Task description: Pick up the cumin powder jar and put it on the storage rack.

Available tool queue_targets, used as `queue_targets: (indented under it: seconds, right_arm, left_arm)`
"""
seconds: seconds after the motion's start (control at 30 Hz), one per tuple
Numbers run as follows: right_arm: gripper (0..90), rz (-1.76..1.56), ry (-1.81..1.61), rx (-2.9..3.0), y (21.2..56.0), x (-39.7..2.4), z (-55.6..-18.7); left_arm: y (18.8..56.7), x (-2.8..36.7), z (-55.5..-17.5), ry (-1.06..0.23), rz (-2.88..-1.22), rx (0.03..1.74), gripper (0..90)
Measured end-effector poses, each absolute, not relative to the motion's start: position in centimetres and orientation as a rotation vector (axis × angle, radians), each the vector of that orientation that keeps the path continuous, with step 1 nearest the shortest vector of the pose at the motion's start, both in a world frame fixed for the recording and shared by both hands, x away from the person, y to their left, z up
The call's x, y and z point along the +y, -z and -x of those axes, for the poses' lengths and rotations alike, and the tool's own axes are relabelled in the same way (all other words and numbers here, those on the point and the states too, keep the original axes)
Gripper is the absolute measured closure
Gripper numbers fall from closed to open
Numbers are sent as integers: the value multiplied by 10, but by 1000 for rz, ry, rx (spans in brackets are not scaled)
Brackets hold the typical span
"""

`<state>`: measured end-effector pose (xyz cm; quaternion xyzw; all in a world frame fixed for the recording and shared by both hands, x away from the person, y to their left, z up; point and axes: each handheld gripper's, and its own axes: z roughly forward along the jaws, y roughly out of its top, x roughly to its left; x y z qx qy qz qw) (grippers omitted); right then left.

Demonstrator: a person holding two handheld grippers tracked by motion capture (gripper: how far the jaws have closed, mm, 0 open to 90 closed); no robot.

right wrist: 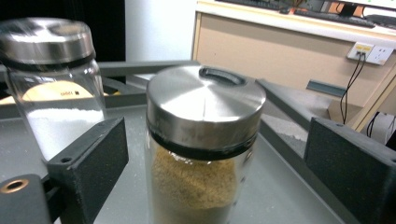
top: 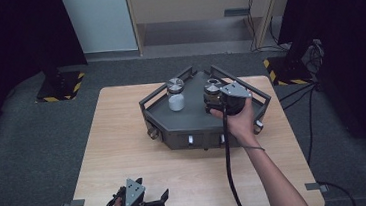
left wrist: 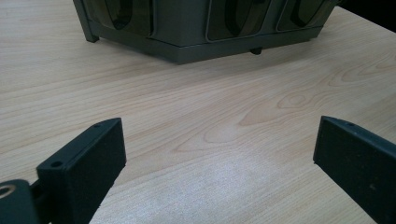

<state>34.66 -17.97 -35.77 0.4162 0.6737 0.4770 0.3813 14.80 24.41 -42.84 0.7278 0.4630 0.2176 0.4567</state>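
- Dim room: grey carpet, black drapes either side, shelf unit (top: 203, 11) at the back wall.
- Wood table (top: 124, 138) bearing a dark tray (top: 193, 124) toward its far right.
- Inside the tray: white-powder jar (top: 176, 95) at left, brown jar (right wrist: 203, 154) at right, both upright, steel-lidded, near each other but apart.
- Right gripper (right wrist: 215, 158) at the brown jar, jaws spread either side, pads clear of the glass; likely just before a grip or just after a release.
- Next: close squarely below the lid, lift straight.
- Left gripper (left wrist: 219, 154) idle low over the near table edge, jaws apart, empty.
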Motion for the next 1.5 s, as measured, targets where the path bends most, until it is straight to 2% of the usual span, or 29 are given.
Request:
queue_targets:
  seconds: [1.5]
  right_arm:
    - [56,-1045,-1348,1649,342,-214,-243]
  left_arm:
    - [427,237,-134,-590,-1775,1139,16]
